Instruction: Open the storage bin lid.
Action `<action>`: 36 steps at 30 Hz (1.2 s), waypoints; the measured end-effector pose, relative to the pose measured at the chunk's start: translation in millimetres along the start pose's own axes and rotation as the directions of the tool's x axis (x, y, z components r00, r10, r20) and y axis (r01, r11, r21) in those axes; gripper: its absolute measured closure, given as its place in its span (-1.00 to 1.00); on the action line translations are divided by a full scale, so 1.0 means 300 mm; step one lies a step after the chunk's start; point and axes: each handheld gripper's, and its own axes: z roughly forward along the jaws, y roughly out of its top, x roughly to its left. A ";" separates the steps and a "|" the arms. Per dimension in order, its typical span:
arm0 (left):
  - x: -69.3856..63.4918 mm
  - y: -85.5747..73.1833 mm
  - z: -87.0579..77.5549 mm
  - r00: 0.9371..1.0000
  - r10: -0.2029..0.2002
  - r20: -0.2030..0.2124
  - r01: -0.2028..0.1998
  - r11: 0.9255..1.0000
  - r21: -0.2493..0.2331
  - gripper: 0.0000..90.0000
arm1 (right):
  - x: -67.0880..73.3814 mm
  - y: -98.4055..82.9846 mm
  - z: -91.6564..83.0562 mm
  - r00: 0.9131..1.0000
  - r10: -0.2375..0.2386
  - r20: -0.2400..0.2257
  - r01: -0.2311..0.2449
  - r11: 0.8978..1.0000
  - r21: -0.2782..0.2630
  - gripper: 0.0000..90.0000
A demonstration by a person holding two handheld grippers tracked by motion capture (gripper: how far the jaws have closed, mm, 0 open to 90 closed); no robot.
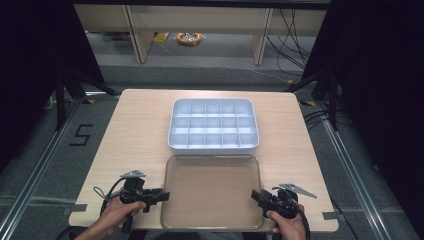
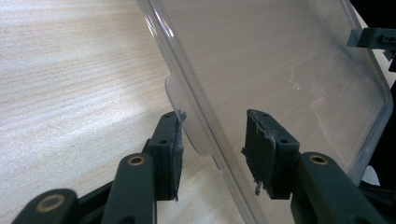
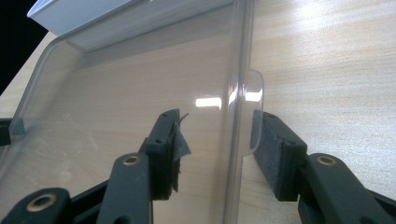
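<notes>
The clear lid [image 1: 212, 192] lies flat on the wooden desk [image 1: 135, 130], its side edges between both grippers' jaws. Left gripper [image 2: 212, 140] and right gripper [image 3: 217, 140] straddle the lid's tabs, narrowly open, pads not pressing. Beyond the lid sits a white compartment tray [image 1: 213, 125]; past the desk, grey floor [image 1: 200, 75].

We see the right gripper [image 3: 215, 144] w/ jaws straddling the clear lid [image 3: 130, 93] edge at its small tab [image 3: 252, 93]; gap shows on both sides, pads not pressing. Lid lies flat on the wooden table [image 3: 336, 60]. White tray [image 3: 70, 14] corner at top left.
</notes>
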 end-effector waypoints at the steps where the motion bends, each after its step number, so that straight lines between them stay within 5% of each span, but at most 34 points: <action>1: 0.000 0.000 0.000 1.000 0.000 0.000 0.000 1.000 0.000 0.25 | 0.012 -0.001 -0.002 0.999 0.049 0.002 -0.049 0.999 0.013 0.19; 4: -0.002 -0.001 0.000 1.000 0.003 -0.004 -0.003 1.000 0.003 0.25 | 0.005 -0.003 0.005 1.000 0.018 0.020 -0.018 1.000 0.005 0.19; 11: -0.003 -0.005 0.001 1.000 0.010 0.000 -0.010 1.000 0.014 0.25 | 0.014 -0.003 -0.001 0.998 0.043 0.037 -0.044 0.999 0.030 0.18; 17: -0.005 -0.005 0.002 1.000 0.009 -0.001 -0.009 1.000 0.015 0.25 | 0.010 -0.006 0.007 0.999 0.019 0.042 -0.020 1.000 0.020 0.19; 18: -0.005 -0.004 0.002 1.000 0.009 -0.003 -0.009 1.000 0.014 0.24 | -0.003 -0.004 0.011 0.999 -0.033 0.039 0.033 0.999 0.009 0.19; 19: -0.006 -0.004 0.002 1.000 0.012 -0.006 -0.012 1.000 0.013 0.24 | -0.005 -0.003 0.012 0.999 -0.038 0.034 0.038 0.999 0.008 0.19; 22: -0.014 -0.002 0.003 0.999 0.041 -0.027 -0.041 0.999 0.014 0.14 | 0.008 -0.003 0.008 0.999 0.020 0.030 -0.021 0.999 0.026 0.19; 23: -0.017 -0.002 0.003 0.999 0.046 -0.028 -0.045 0.999 0.016 0.09 | 0.010 -0.003 0.011 0.999 0.025 0.032 -0.025 0.999 0.026 0.19; 24: -0.019 -0.002 0.003 0.998 0.051 -0.041 -0.051 0.999 0.014 0.05 | -0.002 -0.002 0.017 0.999 -0.020 0.038 0.020 1.000 0.011 0.19; 25: -0.022 0.000 0.003 0.997 0.062 -0.056 -0.061 0.998 0.009 -0.03 | 0.009 0.000 0.014 0.999 0.031 0.032 -0.031 0.999 0.020 0.19; 27: -0.017 0.007 -0.005 0.993 0.085 -0.082 -0.085 0.996 0.000 -0.12 | 0.000 0.006 0.017 0.999 0.015 0.044 -0.015 1.000 -0.005 0.16; 28: -0.013 0.010 -0.011 0.993 0.080 -0.089 -0.080 0.997 0.000 -0.18 | 0.003 0.012 0.008 0.998 0.045 0.036 -0.044 0.999 -0.015 0.15; 33: 0.002 0.019 -0.036 0.992 0.062 -0.114 -0.066 0.997 -0.036 -0.26 | -0.027 0.029 -0.015 0.998 0.032 0.049 -0.028 0.996 -0.084 0.11; 36: -0.001 0.018 -0.039 0.992 0.062 -0.106 -0.066 0.997 -0.037 -0.26 | -0.017 0.030 -0.023 0.998 0.039 0.044 -0.036 0.997 -0.070 0.09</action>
